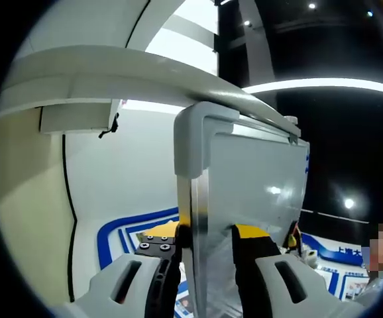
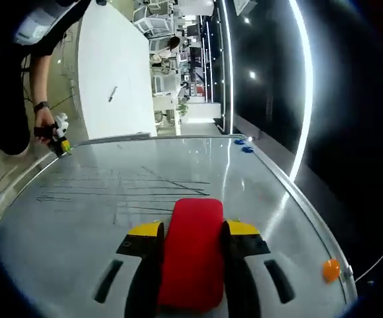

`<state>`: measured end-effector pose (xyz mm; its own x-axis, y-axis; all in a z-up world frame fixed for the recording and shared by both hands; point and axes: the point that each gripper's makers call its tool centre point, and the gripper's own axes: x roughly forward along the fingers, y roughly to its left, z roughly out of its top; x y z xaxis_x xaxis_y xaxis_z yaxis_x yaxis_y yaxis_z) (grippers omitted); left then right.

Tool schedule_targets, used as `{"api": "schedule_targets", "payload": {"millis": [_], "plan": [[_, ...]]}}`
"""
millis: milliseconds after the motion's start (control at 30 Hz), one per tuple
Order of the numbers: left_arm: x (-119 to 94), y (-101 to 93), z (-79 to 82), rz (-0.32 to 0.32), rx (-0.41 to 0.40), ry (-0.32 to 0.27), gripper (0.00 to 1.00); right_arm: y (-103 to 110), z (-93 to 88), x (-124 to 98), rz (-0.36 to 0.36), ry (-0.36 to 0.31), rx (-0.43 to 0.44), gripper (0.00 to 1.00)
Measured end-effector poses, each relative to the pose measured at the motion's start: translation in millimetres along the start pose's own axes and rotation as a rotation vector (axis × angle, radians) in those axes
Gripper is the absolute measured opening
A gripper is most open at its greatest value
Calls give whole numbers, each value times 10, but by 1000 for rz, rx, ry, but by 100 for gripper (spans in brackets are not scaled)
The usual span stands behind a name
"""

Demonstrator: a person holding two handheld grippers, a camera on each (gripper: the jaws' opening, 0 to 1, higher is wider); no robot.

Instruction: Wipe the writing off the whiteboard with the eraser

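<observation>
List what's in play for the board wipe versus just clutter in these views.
In play: whiteboard, its pen lines, red eraser in the right gripper, left gripper clamping the board's edge.

Clutter: orange magnet, blue magnets, white table with a pen.

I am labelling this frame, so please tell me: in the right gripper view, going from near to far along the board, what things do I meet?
Red block eraser held in the right gripper → dark scribbled lines on the grey whiteboard → two blue round magnets at the far edge.
</observation>
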<state>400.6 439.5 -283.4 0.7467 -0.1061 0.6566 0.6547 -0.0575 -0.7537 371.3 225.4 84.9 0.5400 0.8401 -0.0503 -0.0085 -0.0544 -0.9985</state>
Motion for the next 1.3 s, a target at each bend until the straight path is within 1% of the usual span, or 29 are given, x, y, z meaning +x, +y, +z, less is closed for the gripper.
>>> {"api": "schedule_targets", "payload": {"millis": [67, 200, 300, 333, 367, 467, 533, 567, 600, 633, 700, 733, 767, 800, 867, 933, 1000, 1033, 1133, 1167, 1300], "plan": [[2, 8, 9, 2, -3, -2, 34, 258, 11, 20, 14, -2, 18, 30], [-2, 16, 15, 2, -5, 0, 33, 737, 34, 38, 33, -13, 15, 30], [-1, 3, -2, 3, -10, -5, 34, 1104, 47, 52, 68, -21, 4, 30], [-1, 6, 0, 3, -9, -6, 34, 1211, 49, 56, 71, -22, 7, 30], [-1, 8, 3, 3, -11, -7, 34, 1349, 51, 65, 92, -21, 26, 30], [-1, 11, 8, 4, -11, -9, 34, 1703, 61, 83, 112, -29, 33, 30], [0, 9, 6, 3, -11, -10, 34, 1866, 63, 92, 107, -31, 40, 30], [0, 13, 9, 4, -11, -10, 34, 1967, 70, 96, 116, -31, 33, 30], [-1, 12, 10, 4, -11, -10, 34, 2095, 79, 101, 148, -27, -7, 30], [-3, 11, 8, 4, -9, -9, 33, 2209, 79, 105, 167, -22, -14, 30], [-5, 20, 14, 4, -7, -6, 33, 2415, 79, 107, 207, -19, 5, 30], [-5, 22, 16, 4, -7, -5, 33, 2545, 92, 101, 248, -18, -3, 30], [-5, 23, 17, 5, -8, -5, 33, 2670, 91, 97, 273, -16, -22, 30], [-4, 24, 18, 5, -6, -4, 33, 2719, 88, 106, 266, -12, -33, 30], [-4, 32, 27, 4, -8, -6, 33, 2692, 90, 120, 263, 2, -22, 30], [-6, 27, 27, 2, -7, -6, 33, 2672, 101, 113, 296, 22, -27, 30], [-9, 17, 15, 1, -9, -4, 33, 2660, 71, 80, 325, 36, -54, 30], [-10, 14, 9, 1, -8, -4, 33, 2606, 73, 77, 325, 38, -50, 30], [-9, 17, 16, 3, -10, -11, 33, 2340, 65, 73, 304, 40, -29, 30], [-8, 20, 21, 5, -11, -11, 33, 2181, 61, 74, 286, 41, -22, 30], [-9, 34, 29, 7, -11, -13, 33, 1717, 37, 72, 269, 36, -16, 30]]}}
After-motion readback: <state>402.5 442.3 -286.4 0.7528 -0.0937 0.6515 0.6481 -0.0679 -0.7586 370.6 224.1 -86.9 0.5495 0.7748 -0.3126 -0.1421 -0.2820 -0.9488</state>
